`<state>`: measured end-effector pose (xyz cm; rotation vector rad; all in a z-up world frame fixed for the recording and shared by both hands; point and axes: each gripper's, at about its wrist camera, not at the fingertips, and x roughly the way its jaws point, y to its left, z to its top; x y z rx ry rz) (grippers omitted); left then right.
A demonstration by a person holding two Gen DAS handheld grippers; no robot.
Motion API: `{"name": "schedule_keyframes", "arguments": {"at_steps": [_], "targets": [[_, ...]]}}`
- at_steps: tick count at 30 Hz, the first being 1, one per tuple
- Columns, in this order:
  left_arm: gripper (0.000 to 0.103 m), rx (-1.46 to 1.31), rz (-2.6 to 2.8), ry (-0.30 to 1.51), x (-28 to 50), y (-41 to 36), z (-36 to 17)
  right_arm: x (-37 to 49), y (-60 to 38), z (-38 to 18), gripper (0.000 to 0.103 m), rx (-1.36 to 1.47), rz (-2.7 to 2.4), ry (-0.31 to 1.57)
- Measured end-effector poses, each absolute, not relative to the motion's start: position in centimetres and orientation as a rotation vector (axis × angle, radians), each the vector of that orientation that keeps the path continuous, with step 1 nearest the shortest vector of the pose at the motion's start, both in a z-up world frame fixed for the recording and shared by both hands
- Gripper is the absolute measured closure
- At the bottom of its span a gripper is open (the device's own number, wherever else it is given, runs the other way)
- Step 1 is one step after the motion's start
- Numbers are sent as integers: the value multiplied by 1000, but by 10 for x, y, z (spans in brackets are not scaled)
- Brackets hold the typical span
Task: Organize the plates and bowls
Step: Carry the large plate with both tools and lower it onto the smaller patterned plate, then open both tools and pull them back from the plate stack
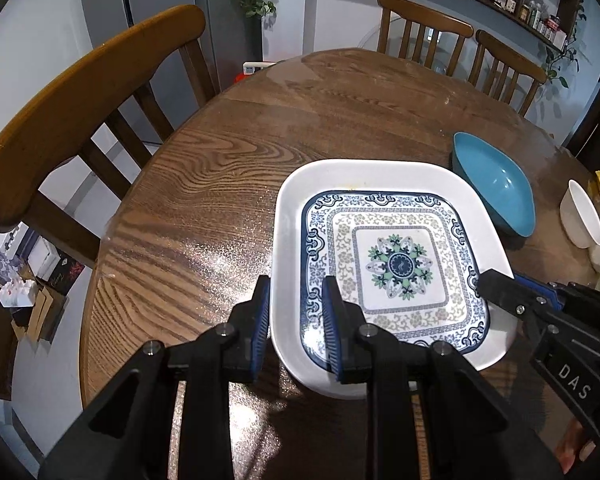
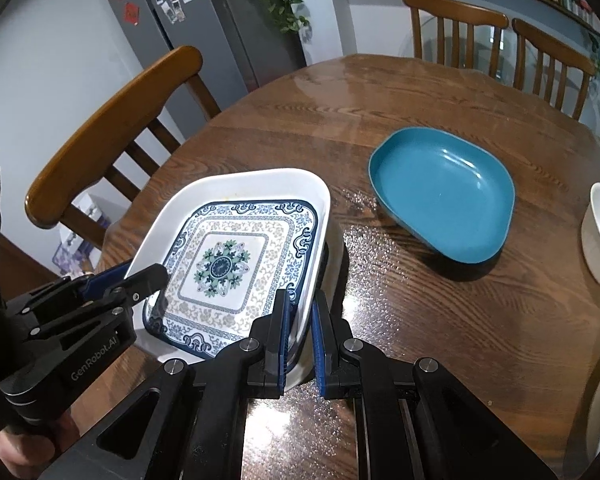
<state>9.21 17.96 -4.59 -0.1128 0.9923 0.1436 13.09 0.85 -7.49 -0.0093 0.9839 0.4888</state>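
Straddling opposite rims of the white tray, both grippers, left gripper and right gripper, clamped.

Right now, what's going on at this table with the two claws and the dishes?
Both claws are on the white square dish, which holds a blue-patterned plate inside it. The left claw straddles the dish's left rim, and the right claw pinches its right rim. The dish looks tipped in the right wrist view, so it may be partly lifted. A teal dish sits apart to the right on the wooden table, with white bowls beyond it.
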Motion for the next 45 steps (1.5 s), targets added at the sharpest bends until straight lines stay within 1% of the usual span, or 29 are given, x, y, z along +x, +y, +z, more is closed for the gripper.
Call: {"name": "schedule_keyframes", "arguments": {"at_steps": [18, 20, 27, 35, 36, 37, 38, 39, 40, 42, 44, 45], "targets": [[81, -87, 139, 1029, 99, 177, -57, 132, 10, -88, 90, -26, 468, 1039], [81, -80, 140, 1029, 99, 176, -58, 132, 12, -89, 89, -38, 469, 1043], [78, -74, 143, 1033, 99, 174, -58, 131, 16, -88, 88, -54, 458, 1050], [76, -70, 144, 1033, 98, 174, -57, 130, 17, -88, 88, -59, 446, 1054], [73, -68, 143, 1030, 98, 173, -56, 130, 17, -88, 88, -64, 443, 1055], [64, -65, 147, 1027, 98, 173, -55, 130, 18, -88, 85, -67, 442, 1058], [59, -63, 151, 1022, 97, 173, -54, 129, 18, -88, 85, -64, 446, 1059], [51, -61, 152, 1016, 96, 173, -53, 129, 18, -87, 82, -59, 451, 1059], [50, -59, 155, 1011, 95, 174, -52, 128, 17, -87, 80, -58, 452, 1057], [50, -59, 159, 1007, 94, 174, -49, 126, 17, -83, 79, -61, 450, 1043], [48, -61, 165, 1005, 92, 176, -47, 123, 13, -80, 79, -56, 451, 1026], [43, -61, 170, 1003, 90, 176, -46, 121, 11, -77, 79, -50, 456, 1017]]}}
